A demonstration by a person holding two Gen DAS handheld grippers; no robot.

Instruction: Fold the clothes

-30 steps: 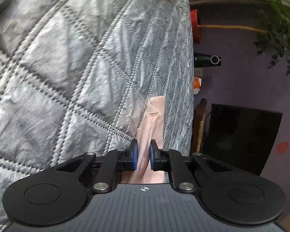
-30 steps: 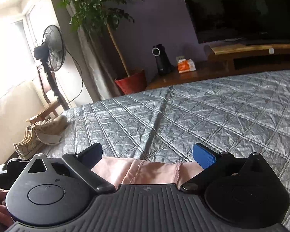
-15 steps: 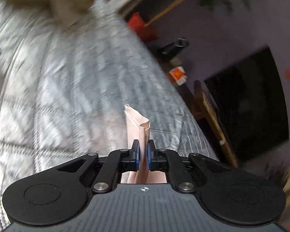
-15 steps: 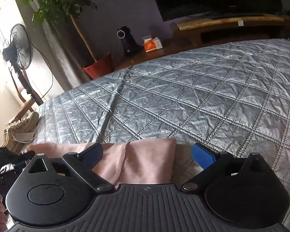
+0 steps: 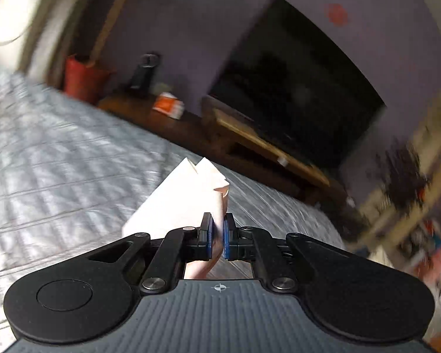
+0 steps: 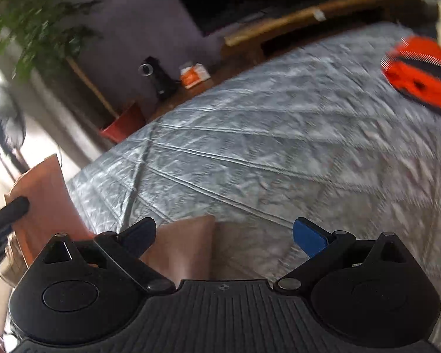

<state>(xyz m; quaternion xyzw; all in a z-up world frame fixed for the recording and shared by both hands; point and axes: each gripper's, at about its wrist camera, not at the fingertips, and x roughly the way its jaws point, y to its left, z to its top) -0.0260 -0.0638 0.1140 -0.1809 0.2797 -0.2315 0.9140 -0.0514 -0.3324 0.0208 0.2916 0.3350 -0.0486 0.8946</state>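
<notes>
Low in the left wrist view, left gripper [image 5: 217, 235] pinched tight on a bunched edge of the pink garment [image 5: 188, 197], cloth standing up past the blue pads in a pale peak, probably lifted clear of the grey quilted bedspread [image 5: 58, 153] so one part can be carried over another. Low in the right wrist view, right gripper [image 6: 225, 236] spread wide, nothing clamped; a flap of the same pink garment [image 6: 185, 250] lying between the splayed fingers on the bedspread [image 6: 264, 147], likely lined up for a second hold. At the left edge of that view, more pink cloth raised by a dark fingertip, presumably the other tool. Farther off, upper right, an orange and black item [image 6: 420, 79] on the covers, too blurred to name. Beyond the bed, a red pot [image 6: 123, 123] holding a slanted trunk and green plant [image 6: 35, 20], a small orange box [image 6: 194, 75] on a wooden bench, contents unseen, and a dark screen [image 5: 297, 88] against the purple wall.
</notes>
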